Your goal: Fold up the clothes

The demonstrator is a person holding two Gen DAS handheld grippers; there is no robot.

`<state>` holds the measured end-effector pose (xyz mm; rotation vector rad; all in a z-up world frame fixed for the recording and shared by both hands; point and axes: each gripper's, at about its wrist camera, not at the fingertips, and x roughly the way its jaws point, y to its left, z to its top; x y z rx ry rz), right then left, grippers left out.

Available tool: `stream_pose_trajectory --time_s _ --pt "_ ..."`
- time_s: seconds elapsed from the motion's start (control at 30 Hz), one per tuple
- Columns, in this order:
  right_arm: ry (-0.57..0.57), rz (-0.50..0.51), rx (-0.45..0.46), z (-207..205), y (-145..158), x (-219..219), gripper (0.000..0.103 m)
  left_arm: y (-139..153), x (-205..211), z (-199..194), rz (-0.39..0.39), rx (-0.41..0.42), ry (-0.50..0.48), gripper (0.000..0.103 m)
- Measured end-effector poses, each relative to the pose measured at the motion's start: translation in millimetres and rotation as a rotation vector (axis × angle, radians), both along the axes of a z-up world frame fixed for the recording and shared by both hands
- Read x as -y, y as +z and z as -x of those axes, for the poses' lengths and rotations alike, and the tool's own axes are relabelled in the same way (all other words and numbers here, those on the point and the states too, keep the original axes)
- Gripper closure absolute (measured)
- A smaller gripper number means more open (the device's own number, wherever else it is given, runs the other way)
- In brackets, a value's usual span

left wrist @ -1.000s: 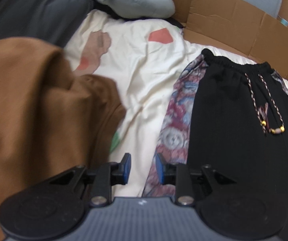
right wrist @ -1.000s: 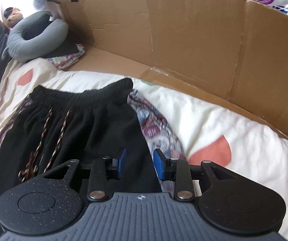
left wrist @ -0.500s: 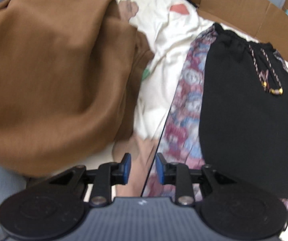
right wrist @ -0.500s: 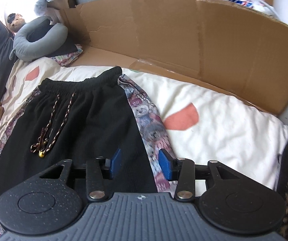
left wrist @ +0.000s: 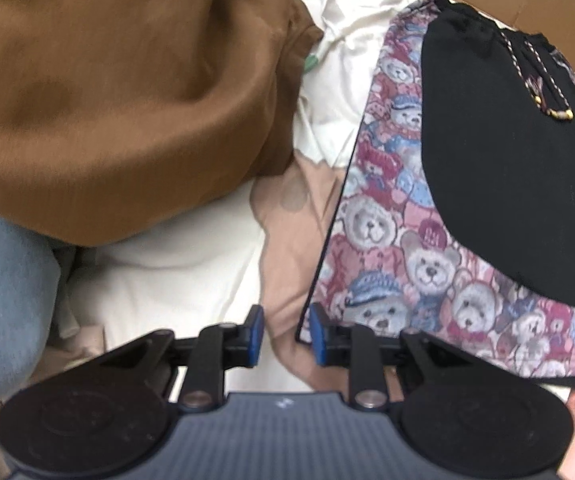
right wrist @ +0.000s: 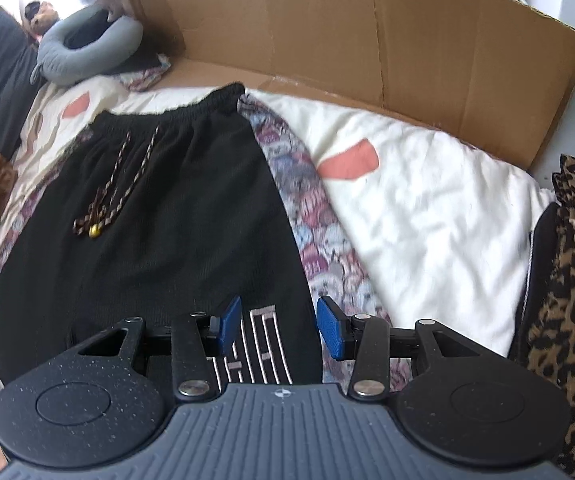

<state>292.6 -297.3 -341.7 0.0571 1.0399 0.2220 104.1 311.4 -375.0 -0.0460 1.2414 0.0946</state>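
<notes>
A: Where are the clothes?

B: Black shorts [right wrist: 159, 248] lie flat on a teddy-bear print cloth [left wrist: 399, 264], on the bed [right wrist: 427, 216]. Waistband points at the cardboard [right wrist: 367, 44] along the bed's far edge; drawstring [right wrist: 115, 196] rests on the front.

A: Left gripper?

B: Left gripper [left wrist: 283, 334] is spread, holding nothing, over the near-left corner of the print cloth. Can't tell if it touches the fabric.

A: Right?

B: Right gripper [right wrist: 278, 328] is spread wide, empty, above the near end of the shorts by the white striped print.

A: Other stuff?

B: Brown garment [left wrist: 127, 92] heaped on the bed's left side, apart from the shorts. Grey neck pillow [right wrist: 87, 52] at the far-left corner, leopard fabric [right wrist: 571, 280] off the right edge.
</notes>
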Motion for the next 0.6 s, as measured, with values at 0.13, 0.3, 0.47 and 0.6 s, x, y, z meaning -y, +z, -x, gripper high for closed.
stream_pose_trajectory --time_s 0.13,0.3,0.47,0.6 --pt "-0.027 -0.011 -0.016 13.4 1.9 5.6 0.054 -2.6 -2.5 5.9 0.011 0.001 0.000 0.081" --pt "-0.067 -0.028 -0.052 33.2 -2.8 10.3 0.054 -2.3 -3.9 4.0 0.035 0.012 -0.005 0.081" --pt "-0.087 -0.024 -0.077 48.8 -8.5 13.1 0.054 -9.8 -6.7 -0.4 0.054 0.001 -0.012 0.080" --pt "-0.112 -0.027 -0.086 57.1 -9.9 17.6 0.054 -15.6 -12.3 -2.0 0.092 0.011 0.023 0.079"
